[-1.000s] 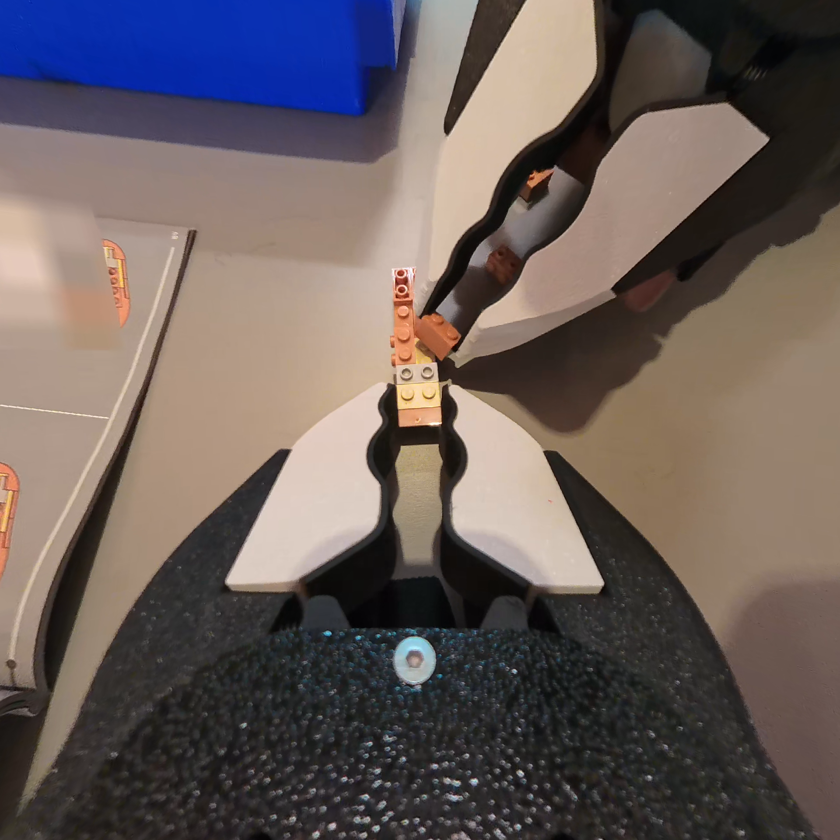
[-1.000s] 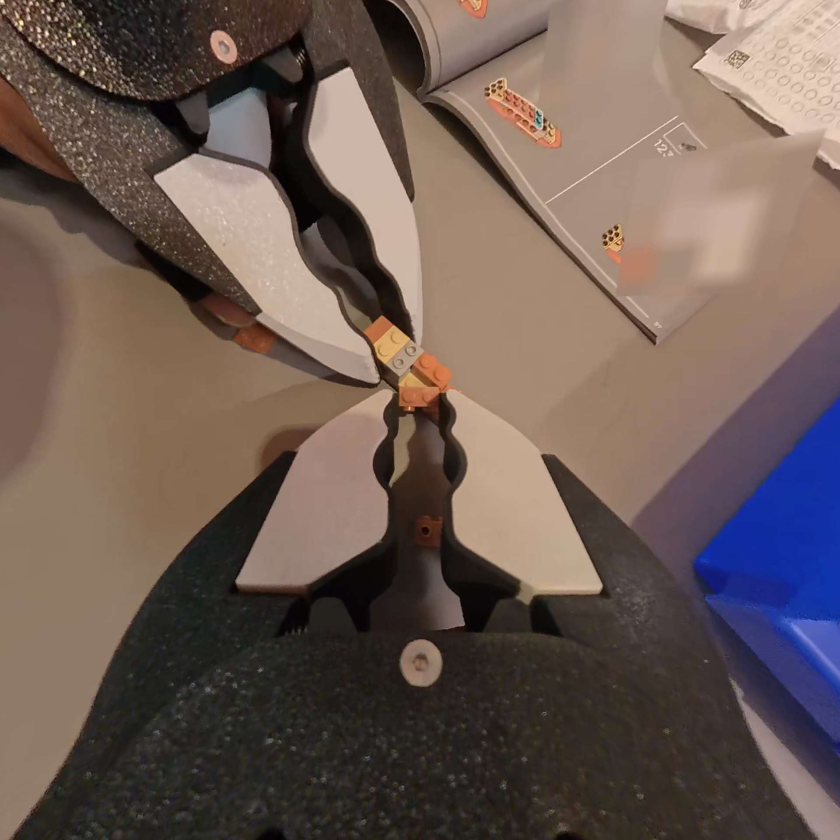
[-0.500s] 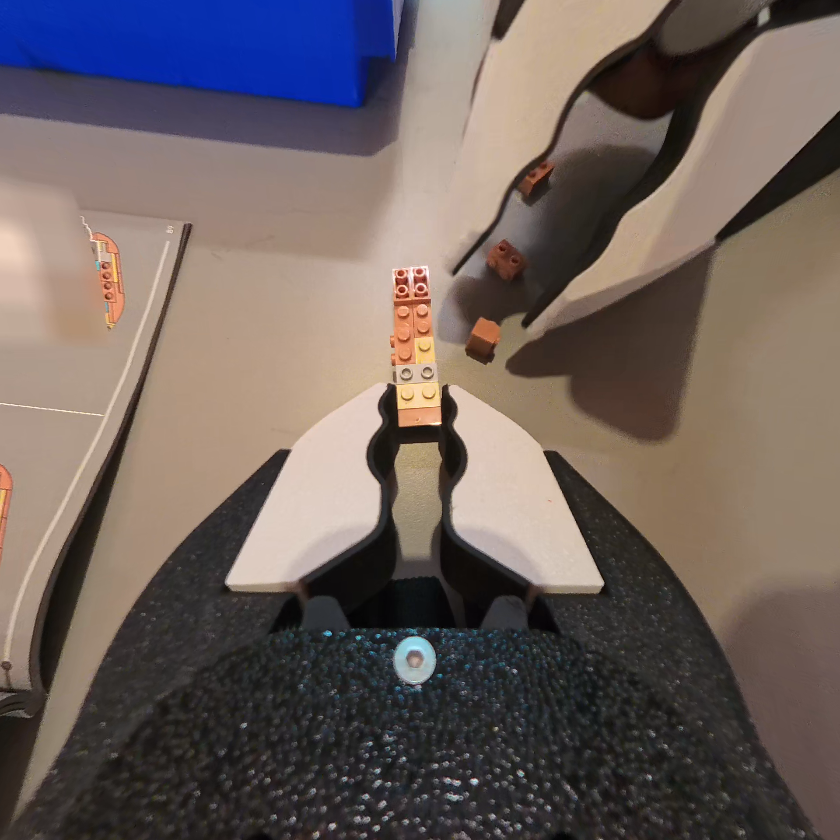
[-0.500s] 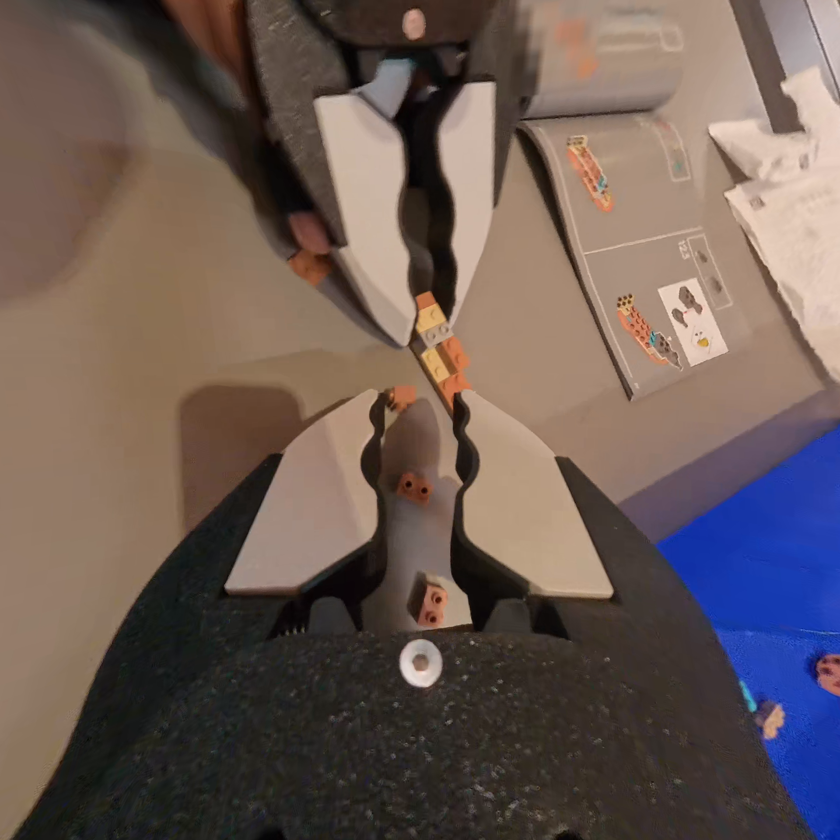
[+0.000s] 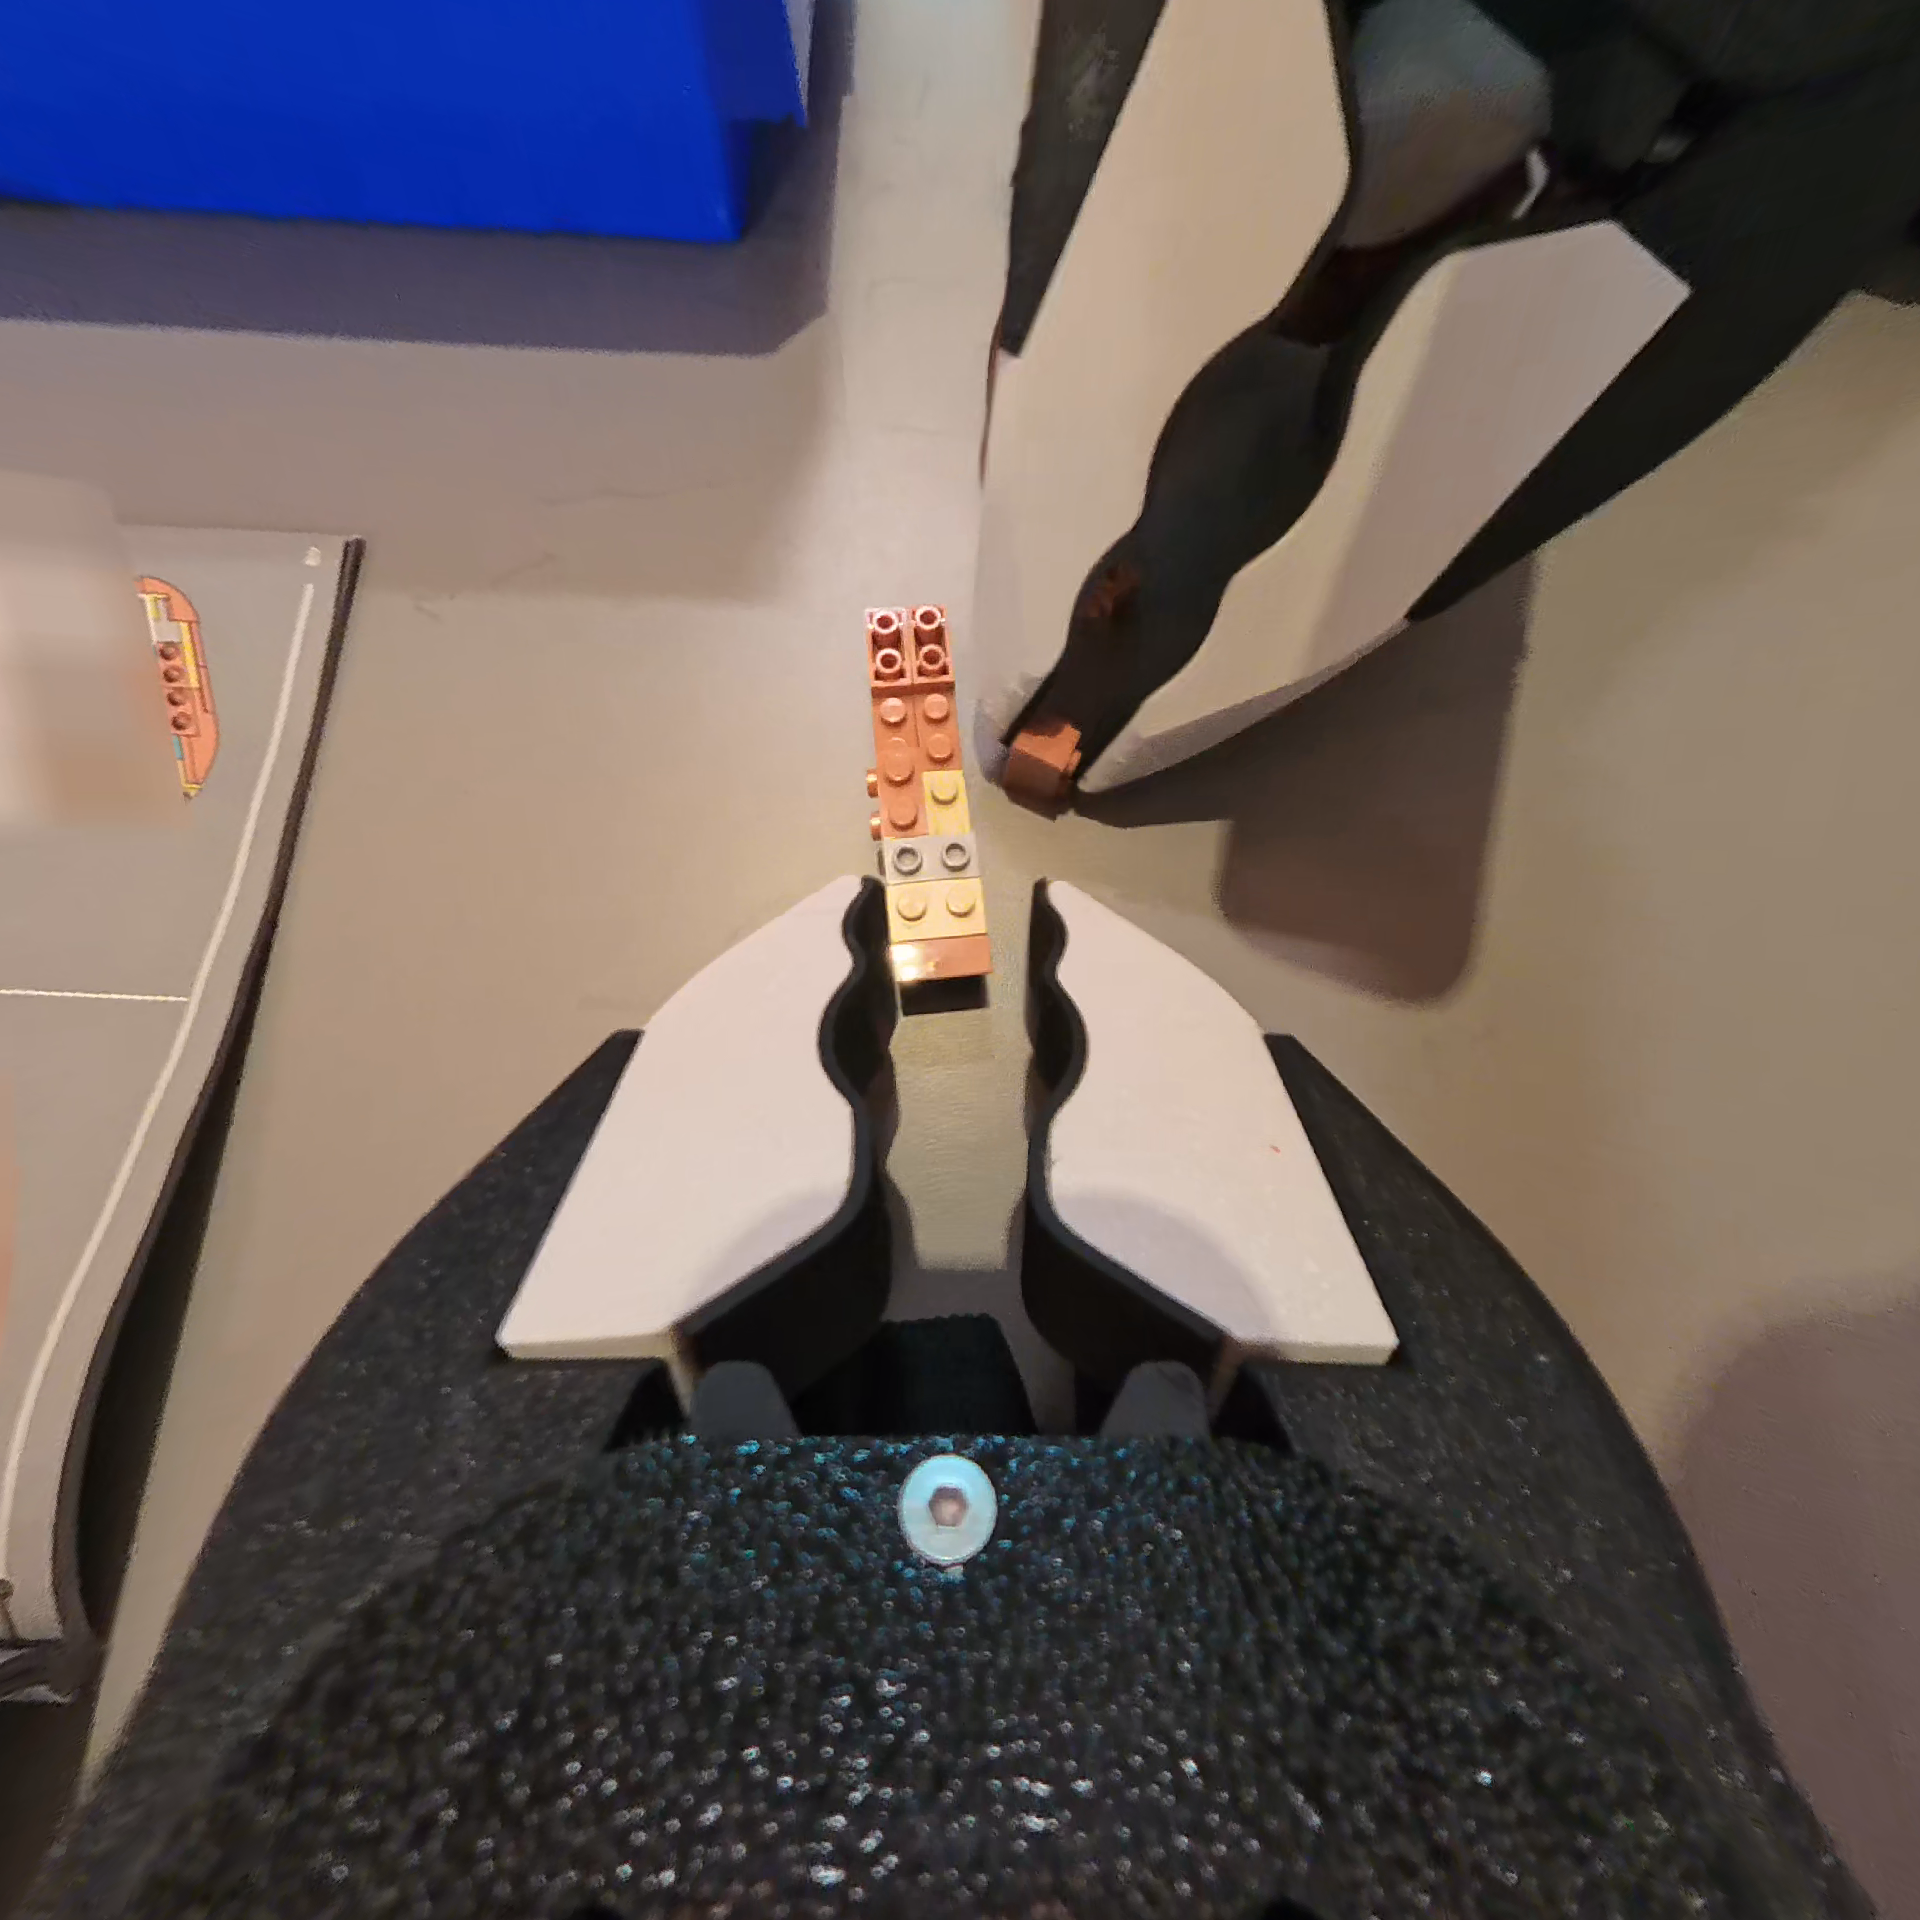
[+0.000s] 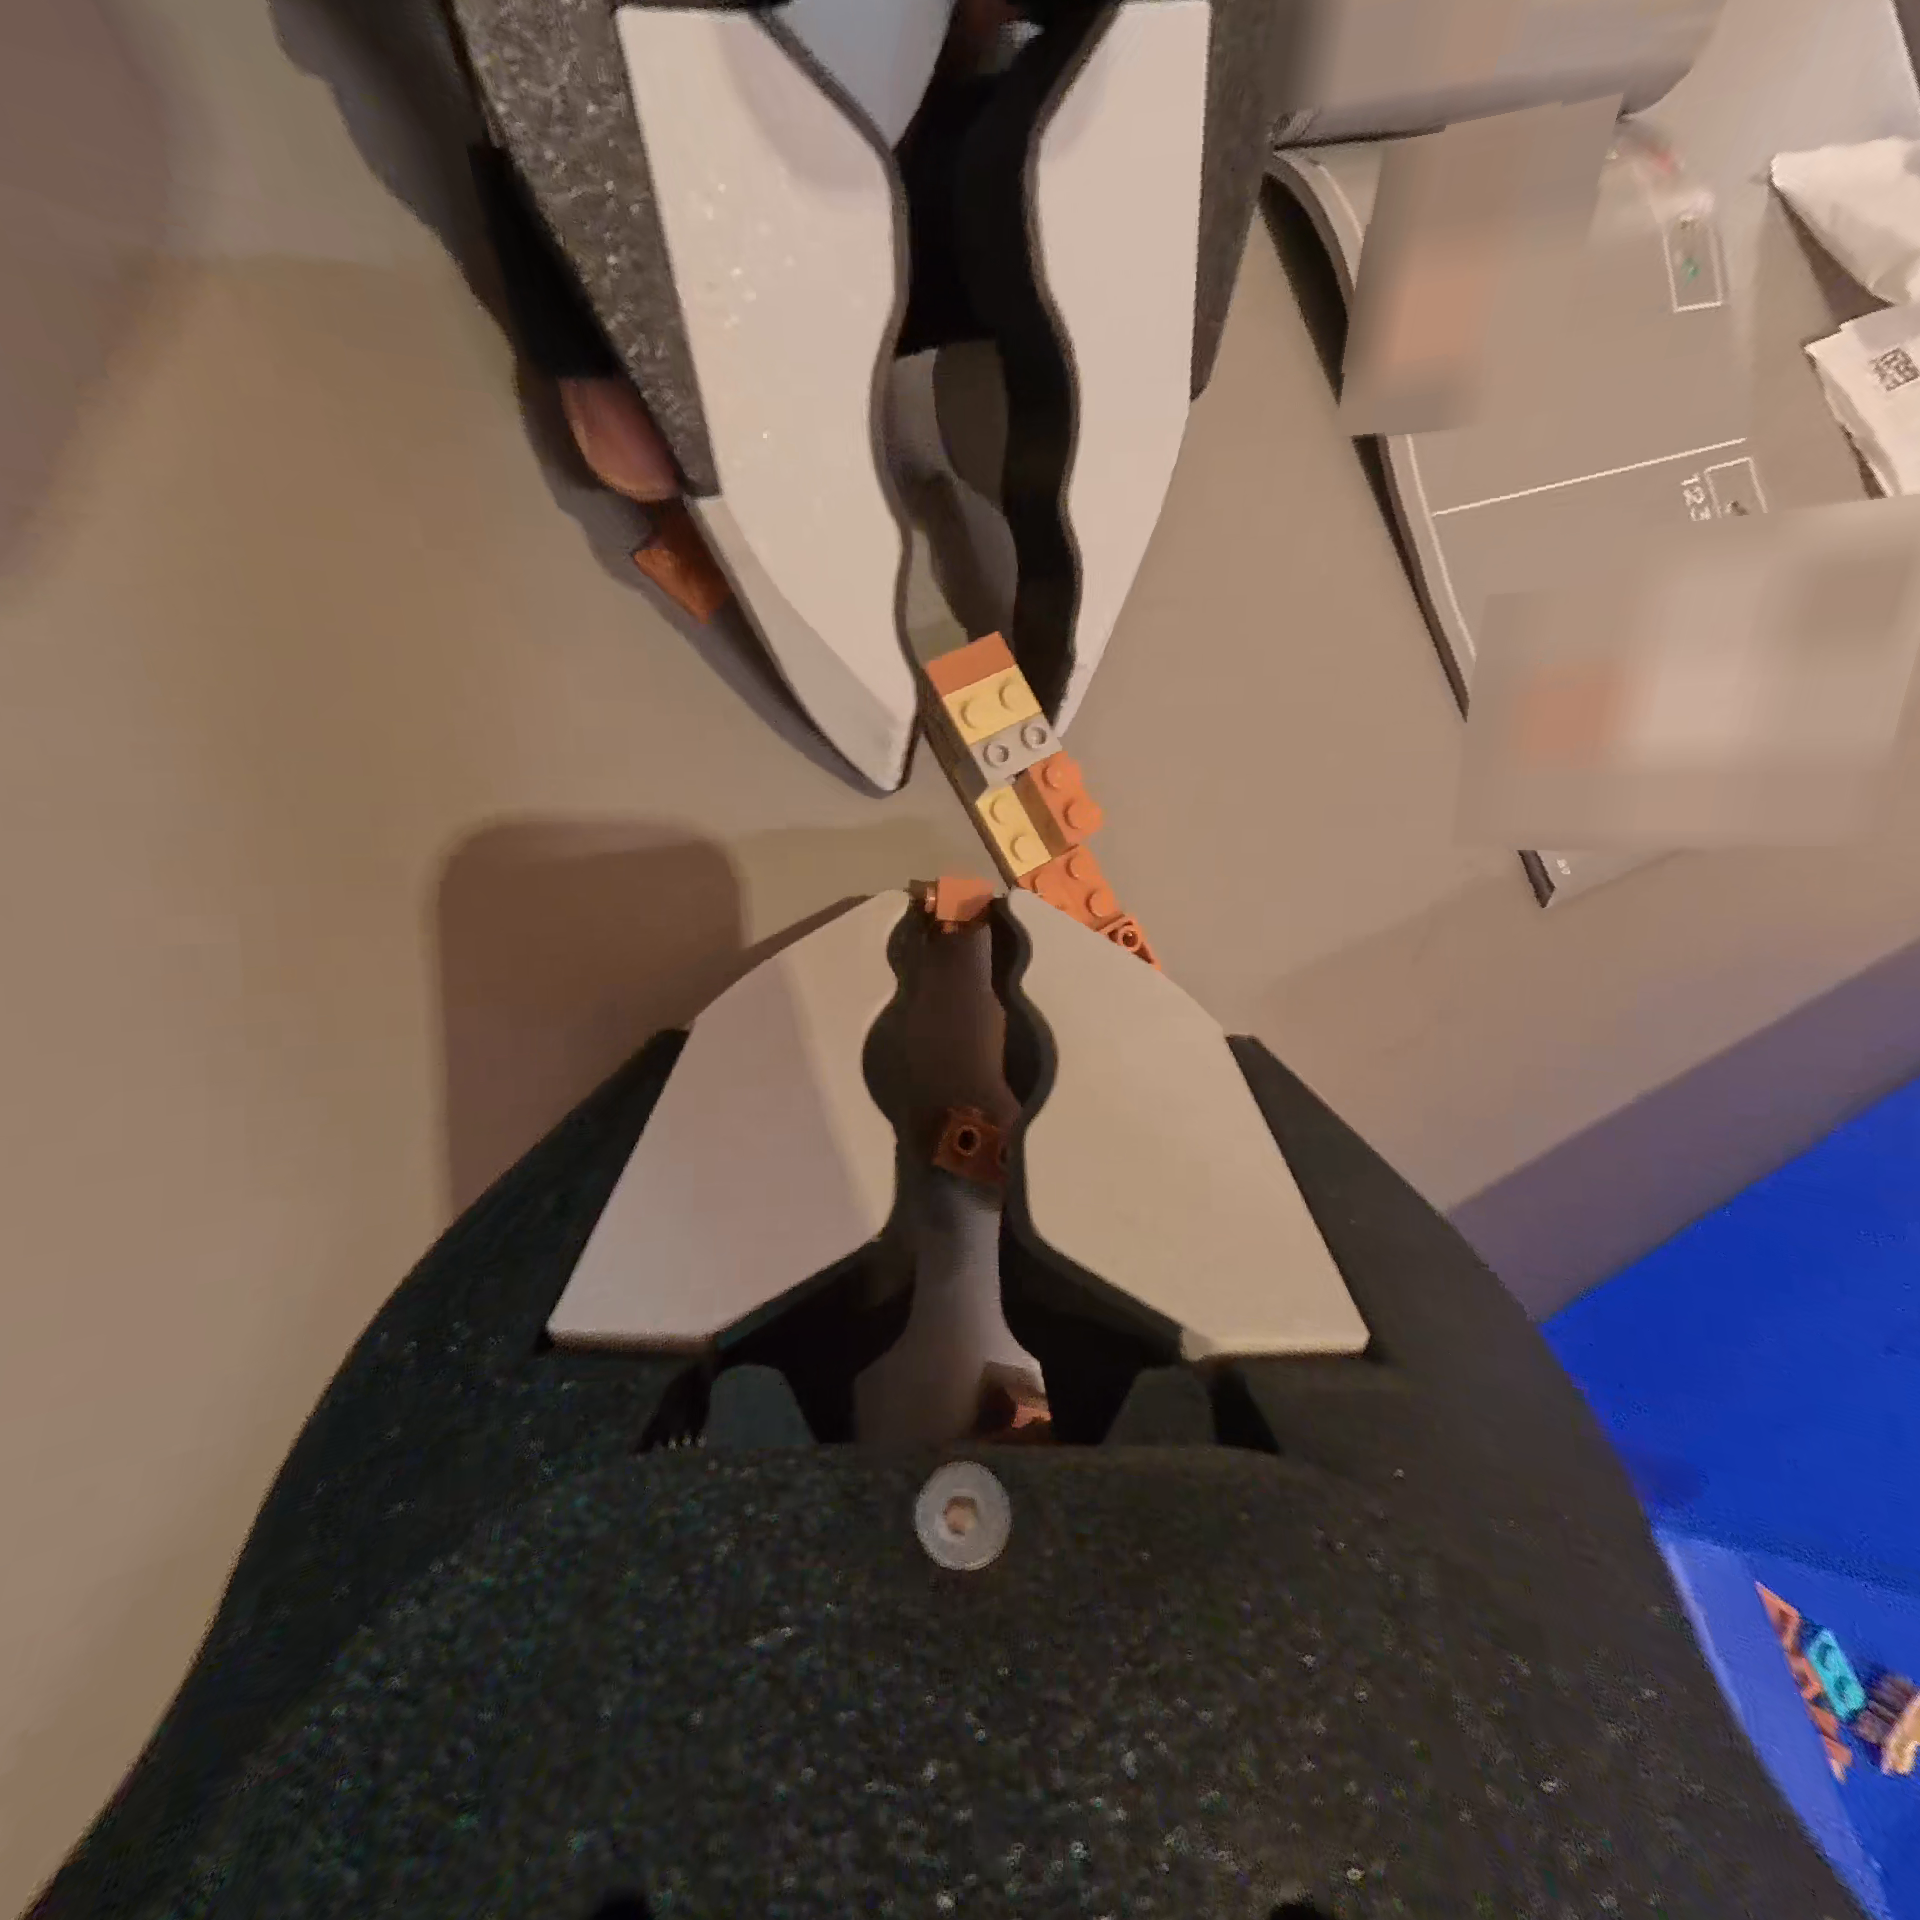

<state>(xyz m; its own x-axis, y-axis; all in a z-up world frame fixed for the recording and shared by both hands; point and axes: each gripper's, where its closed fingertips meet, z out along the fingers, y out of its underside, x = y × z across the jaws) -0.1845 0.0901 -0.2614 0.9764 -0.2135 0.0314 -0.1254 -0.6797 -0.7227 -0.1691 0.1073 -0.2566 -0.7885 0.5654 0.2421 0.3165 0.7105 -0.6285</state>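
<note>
Left gripper: fingers apart. Brick strip (brown, tan, grey plates in a row) lies on the counter with its near end between the fingertips. Clear gap on the right-hand finger; the left-hand one sits right at the strip's edge, can't tell if it touches. Not clamped.

Right gripper: fingers closed on a small brown brick, pinched at the very tips, just beside the strip's right side, near its tan plates.

Relative to the strip:
- another small brown brick on the counter, seen between the right gripper's fingers
- open booklet to its left
- blue bin beyond its far end, to the left; loose bricks inside
- white paper past the booklet
</note>
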